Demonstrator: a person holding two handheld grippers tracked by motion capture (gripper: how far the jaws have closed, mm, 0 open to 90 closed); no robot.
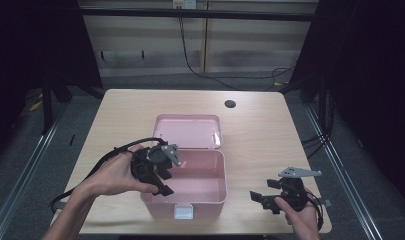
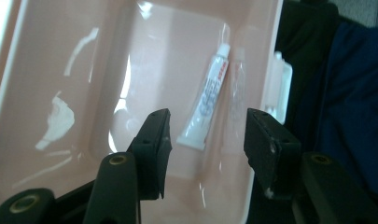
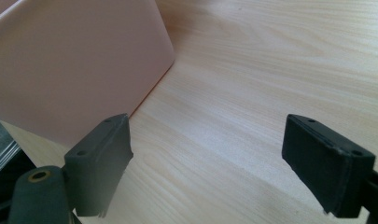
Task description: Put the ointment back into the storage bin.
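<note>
My left gripper [image 1: 162, 175] hangs over the pink box [image 1: 217, 197], at about 9 o'clock of its open tub, jaws apart with nothing between the pads. In the left gripper view the white tube [image 2: 206, 100] lies flat on the box floor, below and beyond the 2 jaws, close to the wall that carries the white latch [image 2: 281, 88]; no pad touches it. It is the 1 thing I can see in the tub. The lid [image 1: 190, 131] lies folded back at 12 o'clock, and I cannot make out anything on it.

My worry is on this side: the tube lies near that wall, so if I go down for it one jaw could strike the rim or wall and shove the light box across the table [image 1: 260, 130]. A slanted pinch on the soft tube might also squirt it sideways.

My right gripper [image 1: 267, 200] sits low over the table at 3 o'clock of the box, jaws wide and empty, the box's outer wall just beside its left jaw. A careless swing there would knock the box.
</note>
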